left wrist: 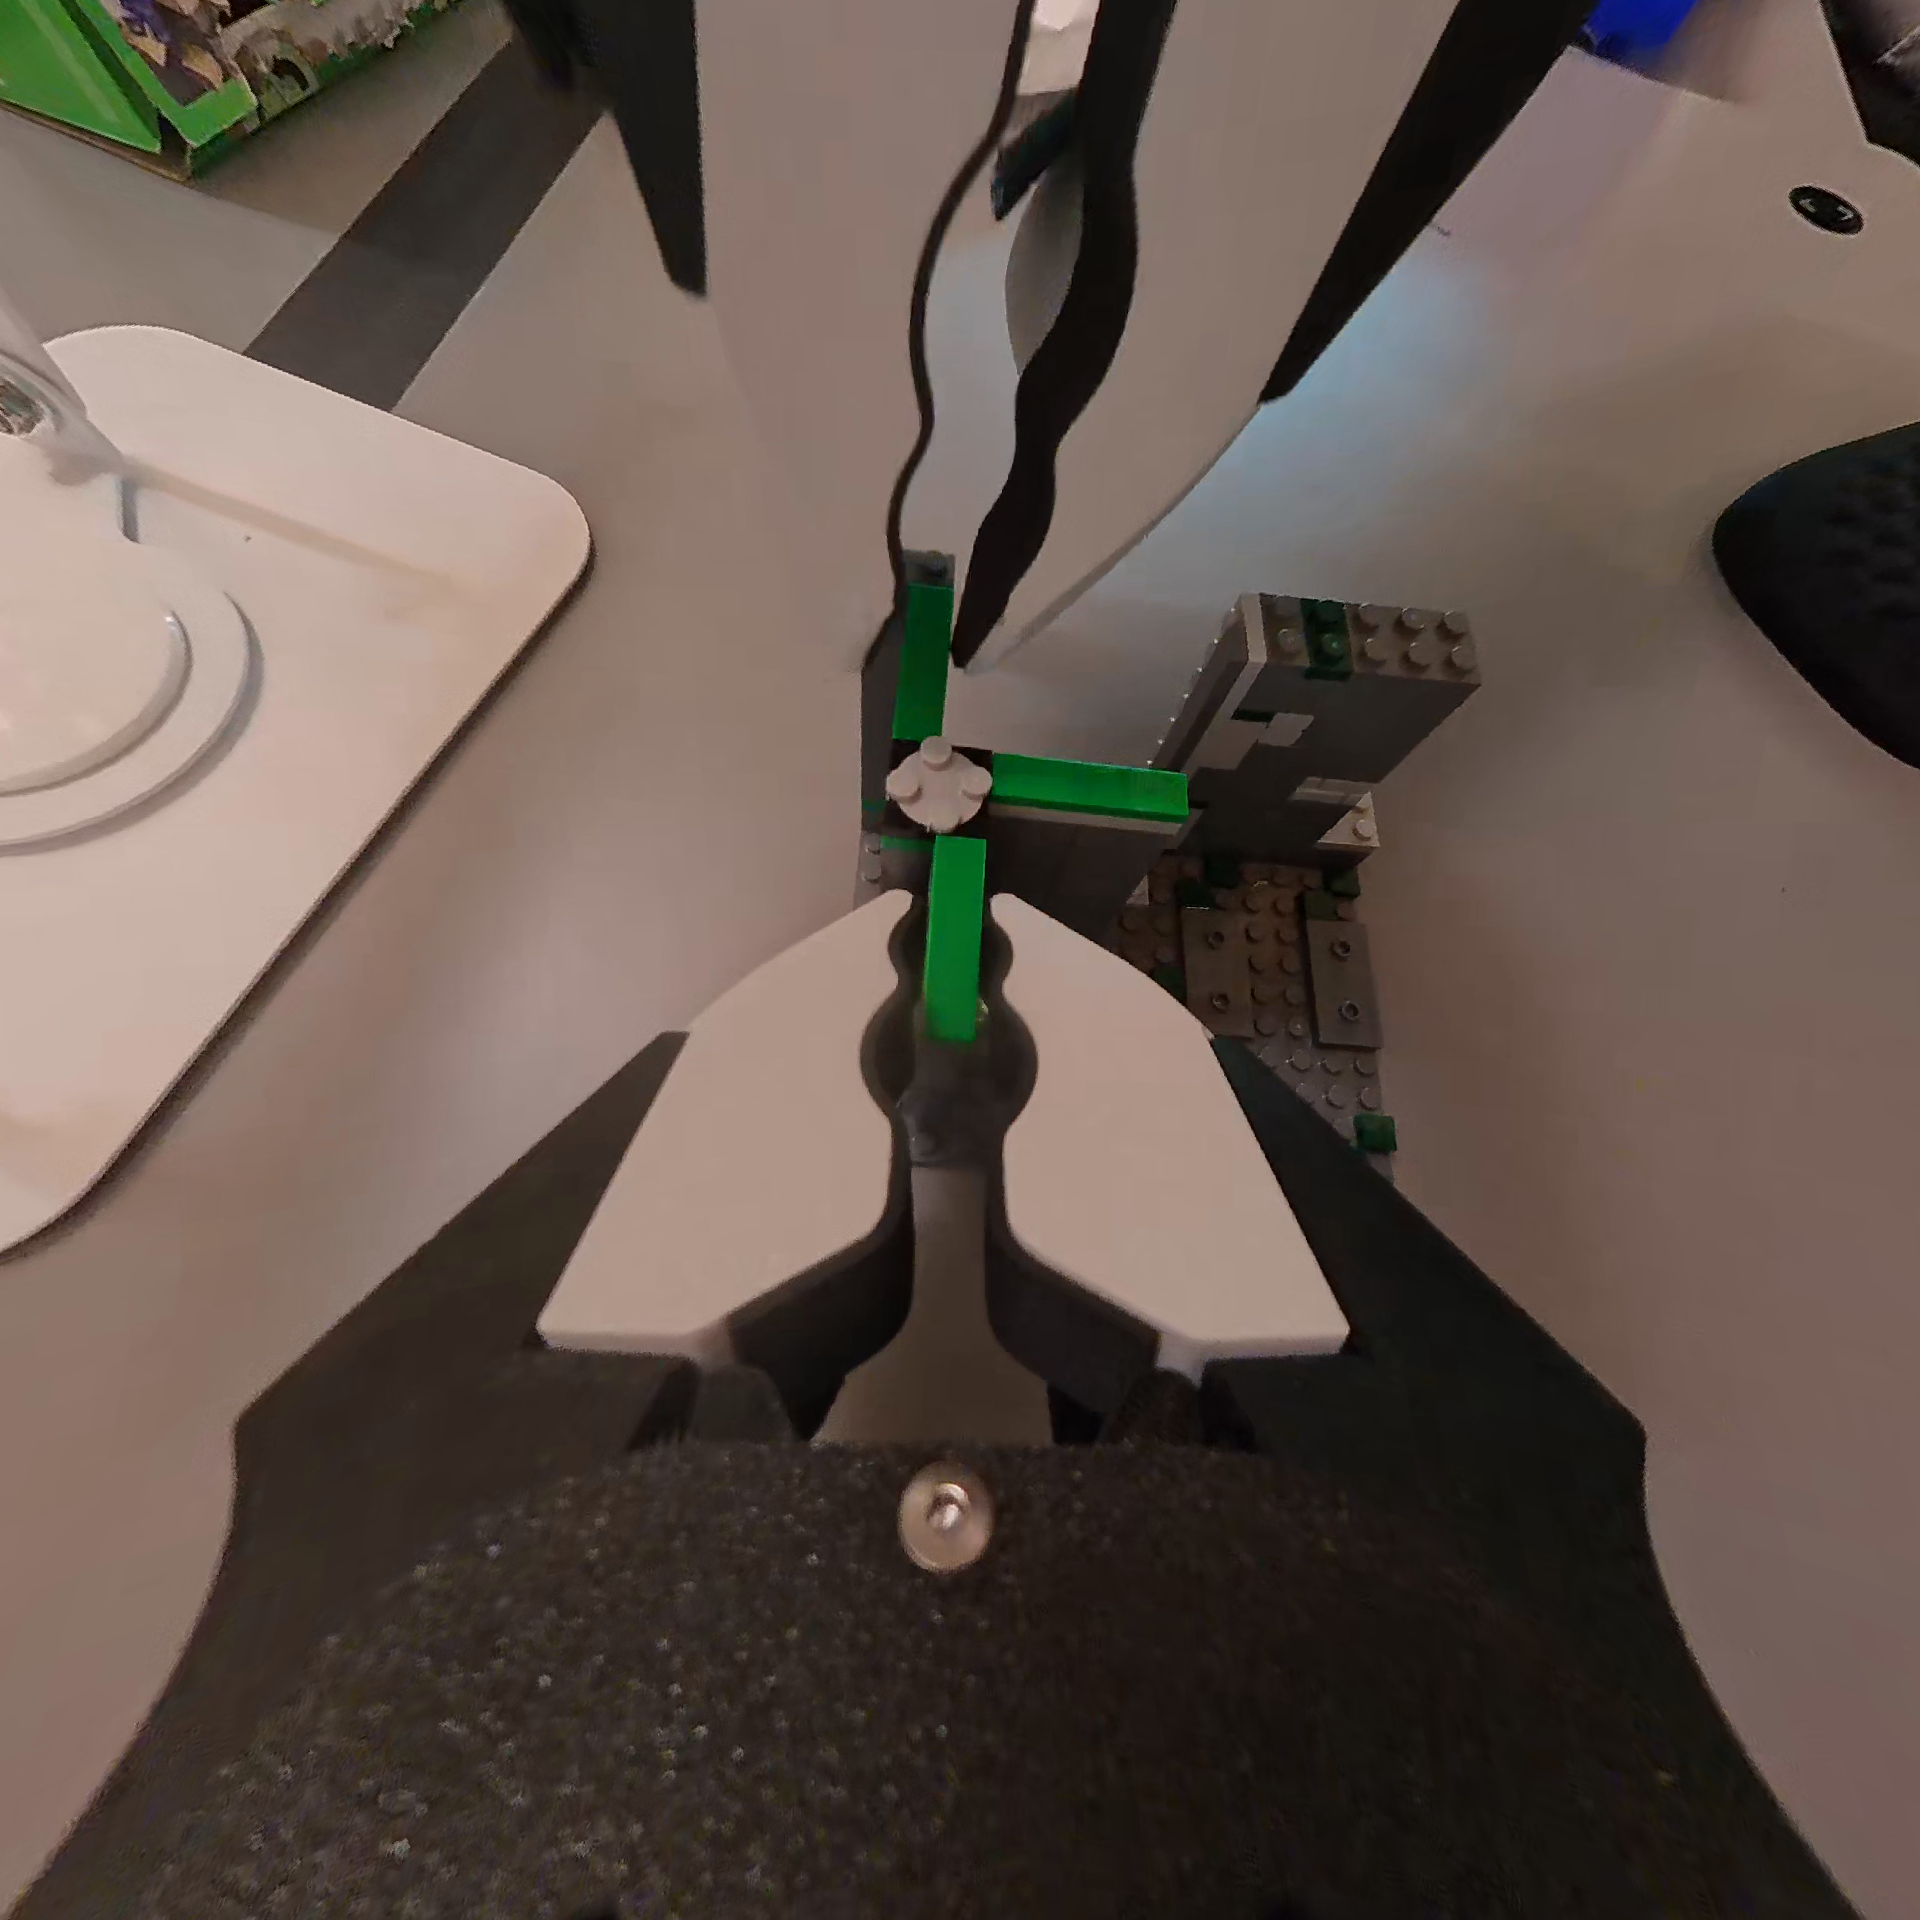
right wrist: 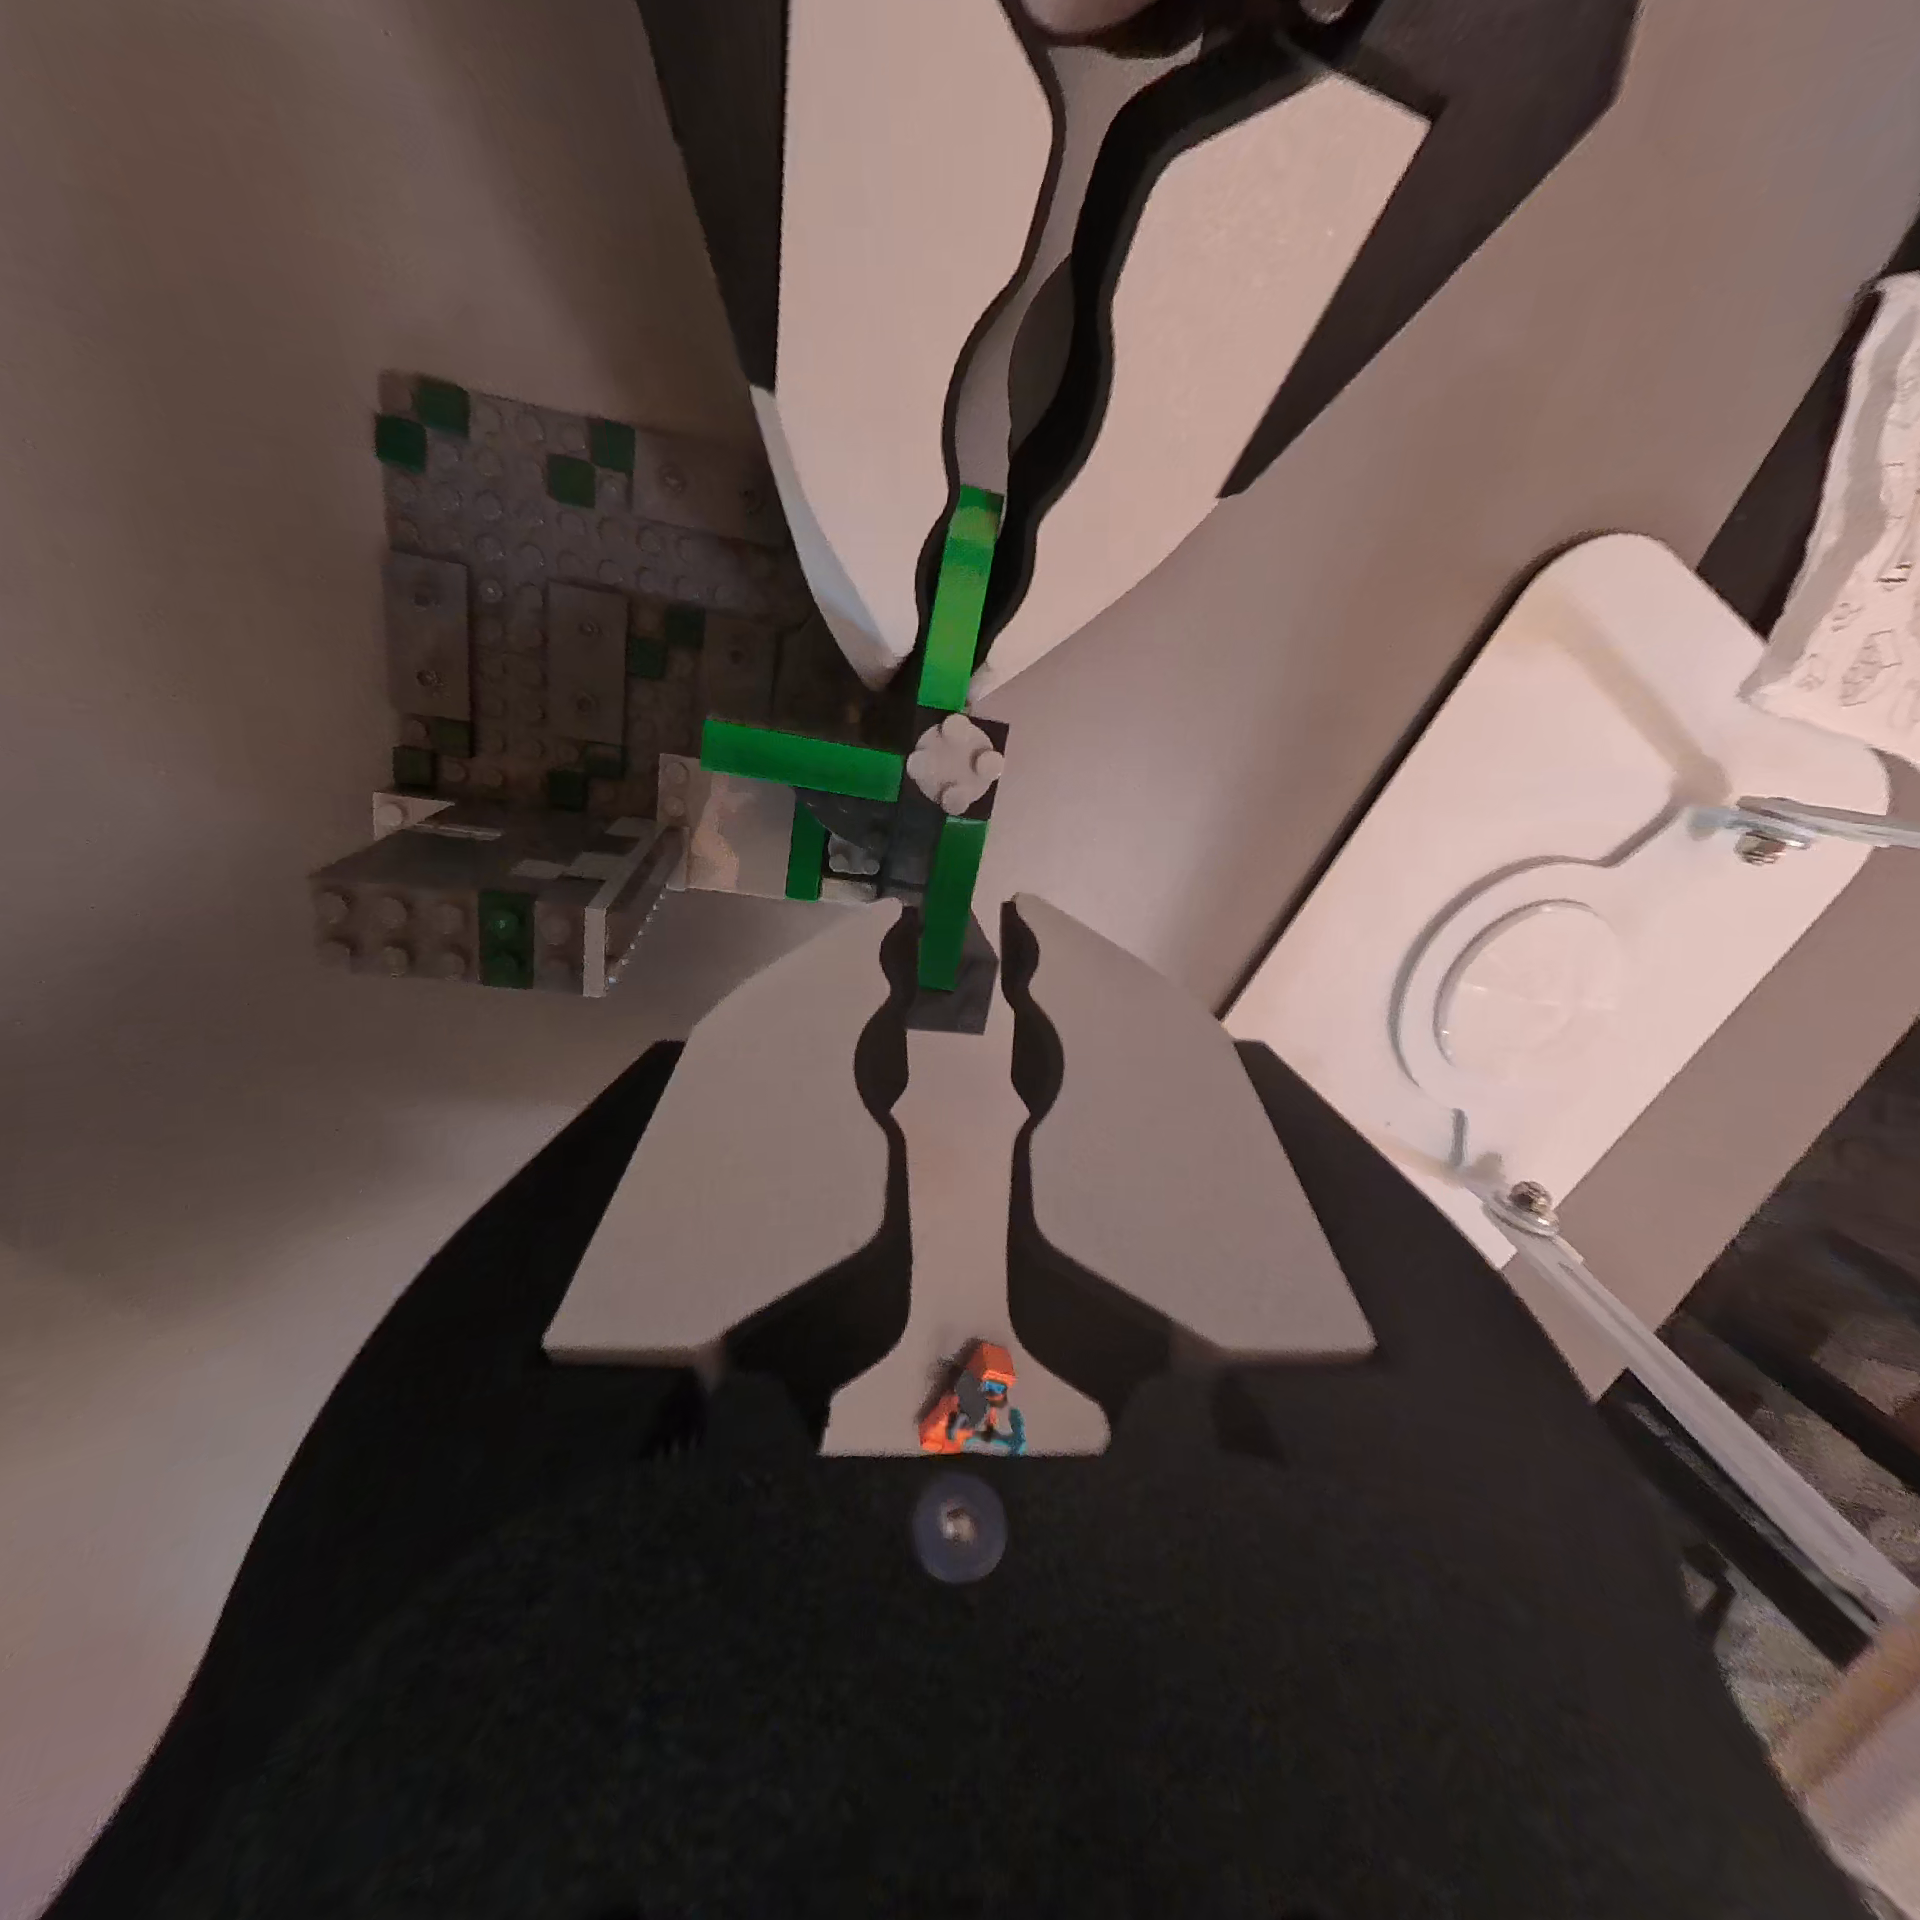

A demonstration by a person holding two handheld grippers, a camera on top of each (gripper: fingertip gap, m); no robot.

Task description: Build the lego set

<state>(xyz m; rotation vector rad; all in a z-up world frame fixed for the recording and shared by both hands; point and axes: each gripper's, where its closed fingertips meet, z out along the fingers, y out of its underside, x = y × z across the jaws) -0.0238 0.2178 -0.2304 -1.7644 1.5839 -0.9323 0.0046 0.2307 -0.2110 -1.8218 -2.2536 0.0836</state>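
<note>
A cross of green tiles (left wrist: 1091, 781) on dark grey plates, with a light grey round hub (left wrist: 935, 784), sits over the corner of a grey Lego build (left wrist: 1340, 686) with dark green tiles. My left gripper (left wrist: 948, 904) is shut on the near green arm (left wrist: 954, 935). My right gripper (right wrist: 956, 912) comes from the opposite side and is closed around the opposite green arm (right wrist: 945, 914) and the dark plate under it. Each gripper also shows in the other's view, the right one (left wrist: 920, 660) and the left one (right wrist: 940, 675). The cross (right wrist: 800, 756) and the build (right wrist: 499, 582) show in the right wrist view.
A white stand base (left wrist: 260, 623) lies left of the build, also seen in the right wrist view (right wrist: 1507, 883). A green box (left wrist: 156, 83) is at the far left. A black object (left wrist: 1829, 603) is at the right. An orange minifigure (right wrist: 977, 1397) lies on the table under my right gripper. My hands' fingertips stand some 4 cm from each other.
</note>
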